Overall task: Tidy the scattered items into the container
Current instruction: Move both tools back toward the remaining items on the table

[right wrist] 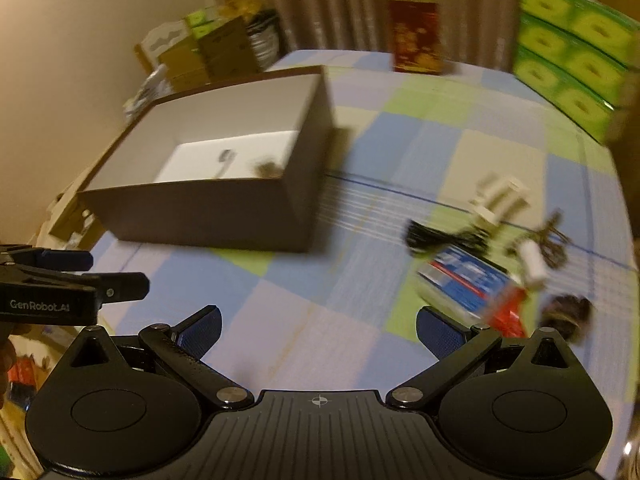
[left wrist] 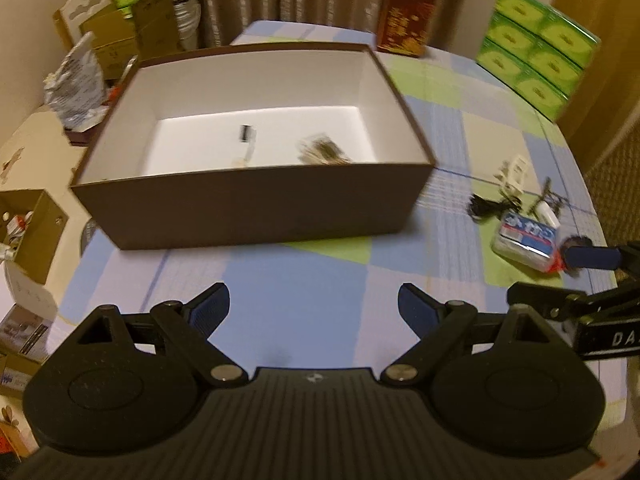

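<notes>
Both tools empty, fingers apart: left tool (left wrist: 314,310) before box (left wrist: 256,208); right tool (right wrist: 318,330) near clutter. Packet (right wrist: 466,284) lies right of box on counter (right wrist: 304,312). Advice: straddle packet squarely, clamp, lift clear over rim

We could not identify the small brownish blurred object (left wrist: 323,151) inside the brown cardboard box with white lining (left wrist: 256,216). Motion blur smeared the scattered pile (right wrist: 492,256) in the right wrist view, and the stacked green cartons (right wrist: 576,52) ran off the frame's edge.
</notes>
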`<state>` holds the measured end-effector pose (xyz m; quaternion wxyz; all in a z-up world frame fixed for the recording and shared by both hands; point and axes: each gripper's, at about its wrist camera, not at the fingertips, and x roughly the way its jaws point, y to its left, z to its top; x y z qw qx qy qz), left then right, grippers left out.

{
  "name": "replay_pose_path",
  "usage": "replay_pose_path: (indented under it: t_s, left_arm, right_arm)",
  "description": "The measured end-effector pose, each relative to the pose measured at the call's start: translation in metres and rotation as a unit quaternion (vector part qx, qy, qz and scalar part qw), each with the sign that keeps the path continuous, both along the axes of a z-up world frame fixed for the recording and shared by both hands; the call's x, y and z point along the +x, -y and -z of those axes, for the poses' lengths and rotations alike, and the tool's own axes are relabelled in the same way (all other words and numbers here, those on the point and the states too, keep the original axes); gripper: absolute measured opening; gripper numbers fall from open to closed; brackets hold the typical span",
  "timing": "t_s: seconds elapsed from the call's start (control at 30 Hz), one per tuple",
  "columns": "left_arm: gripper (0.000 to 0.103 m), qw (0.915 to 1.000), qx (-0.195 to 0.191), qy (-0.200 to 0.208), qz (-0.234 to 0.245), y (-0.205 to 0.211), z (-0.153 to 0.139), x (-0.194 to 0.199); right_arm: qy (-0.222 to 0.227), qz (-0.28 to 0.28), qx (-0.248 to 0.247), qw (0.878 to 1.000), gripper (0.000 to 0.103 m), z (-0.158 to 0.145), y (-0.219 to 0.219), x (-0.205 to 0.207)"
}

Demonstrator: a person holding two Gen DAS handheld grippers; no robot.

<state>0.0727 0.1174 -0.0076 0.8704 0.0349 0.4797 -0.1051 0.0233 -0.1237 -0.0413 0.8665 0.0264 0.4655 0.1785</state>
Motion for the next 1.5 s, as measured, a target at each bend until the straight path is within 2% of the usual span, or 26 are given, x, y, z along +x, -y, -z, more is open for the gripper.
replay_pose_path:
  t_s: [0.3,0.63,0.9,1.17,1.37,1.5]
  left_arm:
    - [0.089,0.9967,-0.007,-0.010,0.080,0.061,0.011,-0.001]
    - [0.089,0.9859,-0.010,-0.016,0.166,0.130,0.023,0.002]
    - [0.089,0.9753,-0.017,-0.011,0.220,0.167,0.035,0.014]
    - [0.089,0.9640,-0.020,-0.016,0.265,0.203,0.053,0.037]
    - [0.089,0.9529,-0.033,-0.035,0.299,0.224,0.070,0.056]
    - [0.089,0.9489,-0.040,-0.051,0.309,0.233,0.082,0.068]
  right_arm:
    - [-0.009,0.093,-0.009,0.996,0.101,0.005,0.073,-0.020]
    - [-0.006,0.156,-0.020,0.988,0.101,0.007,0.130,-0.030]
    - [-0.004,0.176,-0.024,0.984,0.101,0.020,0.165,-0.024]
    - [-0.006,0.167,-0.029,0.986,0.101,0.036,0.185,-0.005]
    - [-0.019,0.169,-0.021,0.985,0.101,0.048,0.197,0.009]
    - [-0.025,0.167,-0.017,0.985,0.101,0.052,0.204,0.016]
